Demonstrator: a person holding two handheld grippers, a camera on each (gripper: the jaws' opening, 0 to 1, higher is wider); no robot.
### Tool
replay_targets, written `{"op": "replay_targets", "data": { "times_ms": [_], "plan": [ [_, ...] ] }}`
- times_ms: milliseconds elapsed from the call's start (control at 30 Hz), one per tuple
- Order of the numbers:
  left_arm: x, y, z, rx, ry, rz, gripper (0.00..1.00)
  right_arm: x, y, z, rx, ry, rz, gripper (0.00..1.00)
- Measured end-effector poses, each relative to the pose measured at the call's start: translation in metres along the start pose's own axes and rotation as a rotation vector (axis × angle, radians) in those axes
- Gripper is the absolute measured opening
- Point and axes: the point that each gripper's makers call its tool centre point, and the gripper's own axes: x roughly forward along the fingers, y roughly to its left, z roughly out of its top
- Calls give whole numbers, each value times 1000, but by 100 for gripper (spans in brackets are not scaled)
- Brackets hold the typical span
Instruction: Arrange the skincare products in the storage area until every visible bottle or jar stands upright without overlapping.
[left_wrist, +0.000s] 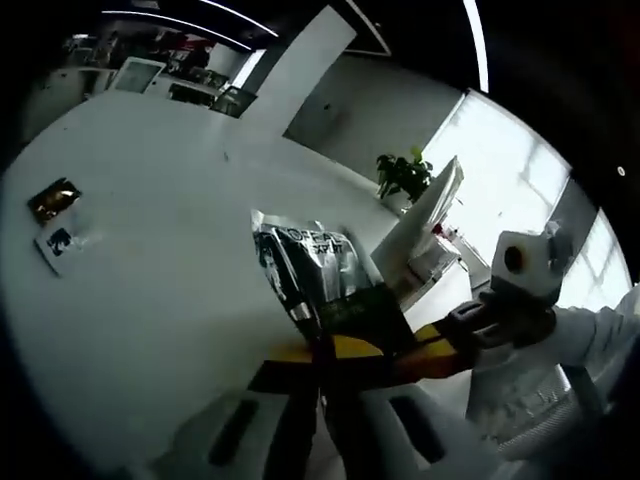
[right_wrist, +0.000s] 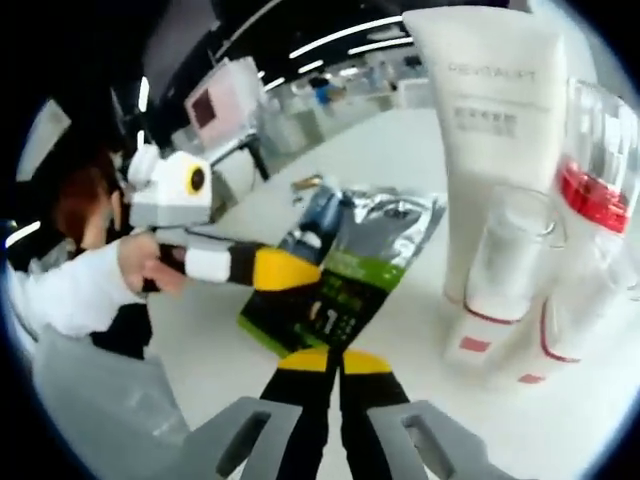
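Both grippers pinch one silver-and-green sachet (right_wrist: 350, 265) between them, lifted clear of the bench (left_wrist: 170, 300), likely to reposition it. The right gripper (right_wrist: 335, 365) has its jaws pressed on the sachet's near edge; the left gripper (left_wrist: 335, 360) clamps the other. At 2 o'clock the right gripper view adds a white tube (right_wrist: 490, 130) and red-banded bottles (right_wrist: 590, 240) standing upright.

A silver and green sachet (right_wrist: 350, 265) is held up off the white bench (right_wrist: 400, 150), pinched at its green end. At three o'clock of it stands a tall white tube (right_wrist: 490, 130) upright, with two clear-capped, red-banded bottles (right_wrist: 500, 280) (right_wrist: 590, 260) upright just before it.
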Motion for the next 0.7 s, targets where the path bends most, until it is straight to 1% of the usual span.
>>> {"op": "replay_targets", "data": {
  "times_ms": [167, 233, 400, 500, 667, 700],
  "plan": [
    [3, 2, -9, 35, 28, 17, 0, 3, -2, -6, -38, 17, -11, 0],
    [4, 4, -11, 33, 37, 21, 0, 4, -3, -7, -34, 25, -10, 0],
    [5, 6, -6, 32, 24, 27, 0, 5, -7, -2, -27, 19, -24, 0],
    [7, 9, -8, 36, 33, 33, 0, 9, -9, -4, -12, 36, -26, 0],
    [8, 11, -10, 43, 37, 38, 0, 12, -9, -7, -72, 54, -48, 0],
    [9, 12, -11, 43, 38, 39, 0, 13, -10, -7, -68, 54, -48, 0]
  ]
}}
